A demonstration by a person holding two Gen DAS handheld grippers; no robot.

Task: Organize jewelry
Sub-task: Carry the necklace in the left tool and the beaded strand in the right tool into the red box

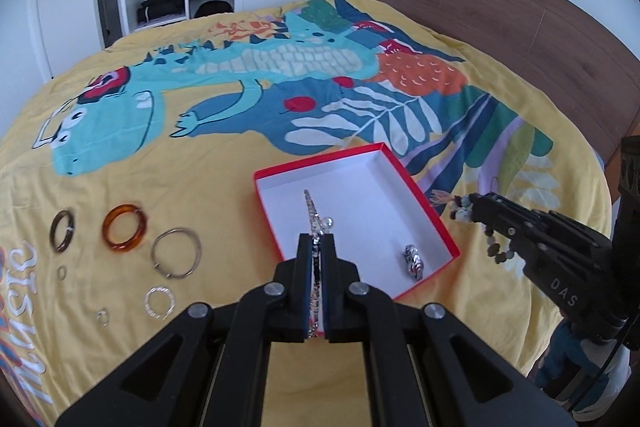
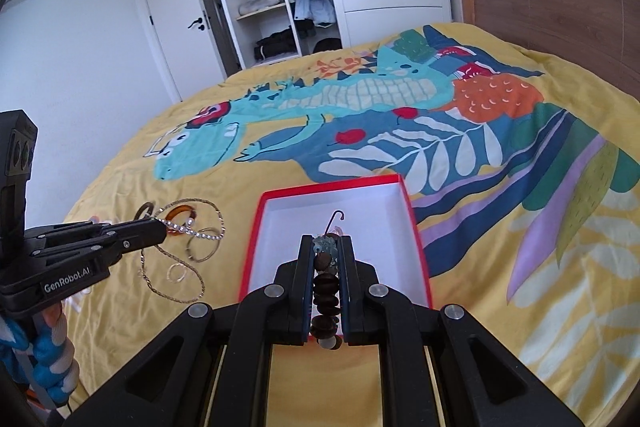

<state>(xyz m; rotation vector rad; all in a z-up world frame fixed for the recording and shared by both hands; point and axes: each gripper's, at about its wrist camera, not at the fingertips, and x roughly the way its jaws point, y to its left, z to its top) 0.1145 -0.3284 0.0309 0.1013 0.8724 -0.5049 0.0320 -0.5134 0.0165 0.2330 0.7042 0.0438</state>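
Observation:
A red box with a white inside lies open on the yellow bedspread; it also shows in the right wrist view. My left gripper is shut on a sparkly rhinestone chain, held above the box's near left edge. My right gripper is shut on a bracelet of dark and pale beads, above the box's near edge. From the left wrist view, the right gripper sits just right of the box. A small silver piece lies inside the box.
Left of the box lie a dark bangle, an amber bangle, a thin silver hoop, a small textured ring and tiny rings. A gold chain lies among them. A wooden headboard and wardrobe stand behind.

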